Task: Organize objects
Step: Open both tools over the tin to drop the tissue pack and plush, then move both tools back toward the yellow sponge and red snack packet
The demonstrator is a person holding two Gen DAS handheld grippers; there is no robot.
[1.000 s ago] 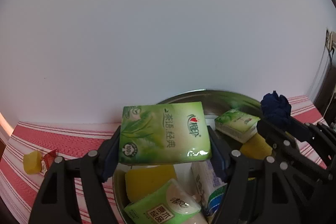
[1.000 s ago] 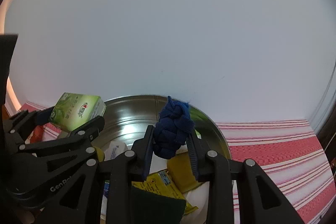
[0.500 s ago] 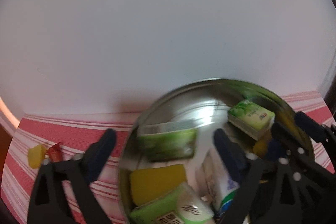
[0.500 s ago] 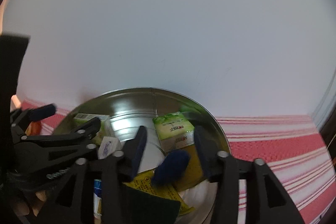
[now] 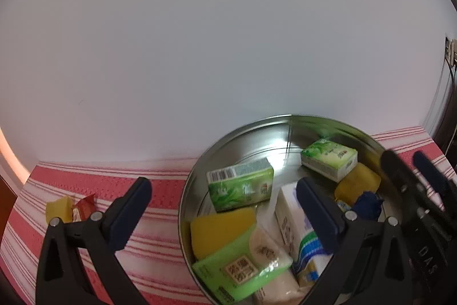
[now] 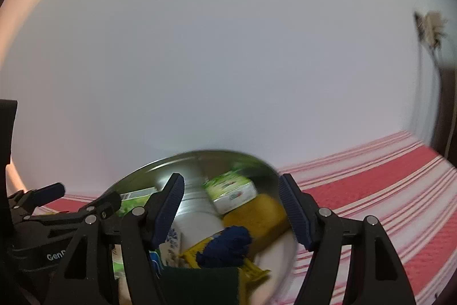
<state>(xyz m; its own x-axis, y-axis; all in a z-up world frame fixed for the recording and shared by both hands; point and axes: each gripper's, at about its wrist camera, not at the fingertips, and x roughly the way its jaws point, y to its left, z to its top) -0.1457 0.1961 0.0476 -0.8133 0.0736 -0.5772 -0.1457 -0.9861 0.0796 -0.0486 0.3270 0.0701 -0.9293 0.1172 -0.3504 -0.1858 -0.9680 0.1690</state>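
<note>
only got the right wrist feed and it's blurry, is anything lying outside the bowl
observer: yes, a yellow piece and a red wrapper lie on the striped cloth, left of the bowl
operator: is the left claw holding anything
observer: no, the left claw is wide open and empty; a green tissue pack lies in the bowl, barcode side up
</note>
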